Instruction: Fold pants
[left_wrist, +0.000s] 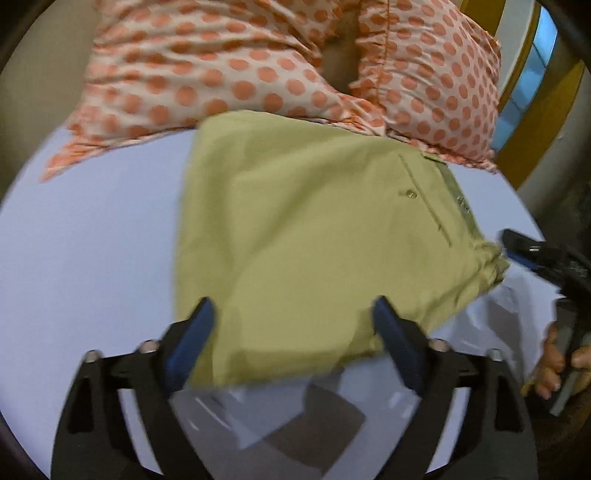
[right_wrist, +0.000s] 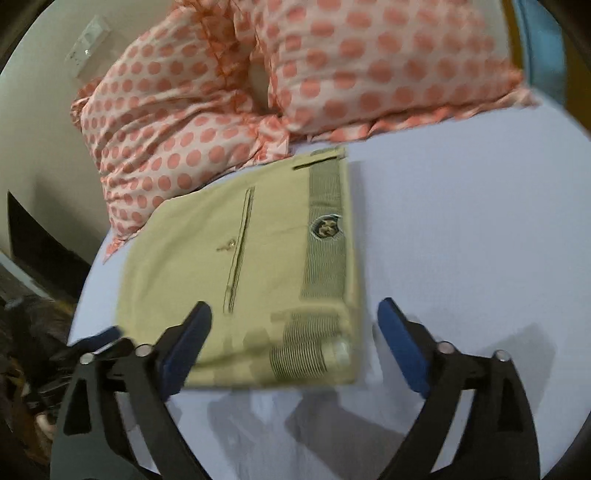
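Observation:
Olive-green pants (left_wrist: 314, 236) lie folded into a compact rectangle on a pale lavender bed sheet (left_wrist: 92, 240). In the right wrist view the pants (right_wrist: 258, 266) show a back pocket slit, a button and a striped waistband lining with a round label. My left gripper (left_wrist: 293, 328) is open and empty, hovering above the near edge of the fold. My right gripper (right_wrist: 295, 332) is open and empty, above the waistband end. The right gripper also shows at the right edge of the left wrist view (left_wrist: 535, 254), beside the pants.
Two pillows with orange polka dots (left_wrist: 258, 66) lie against the far edge of the pants; they also show in the right wrist view (right_wrist: 295, 85). A yellow and blue headboard (left_wrist: 524, 85) stands at the right. The sheet (right_wrist: 461, 240) spreads around the pants.

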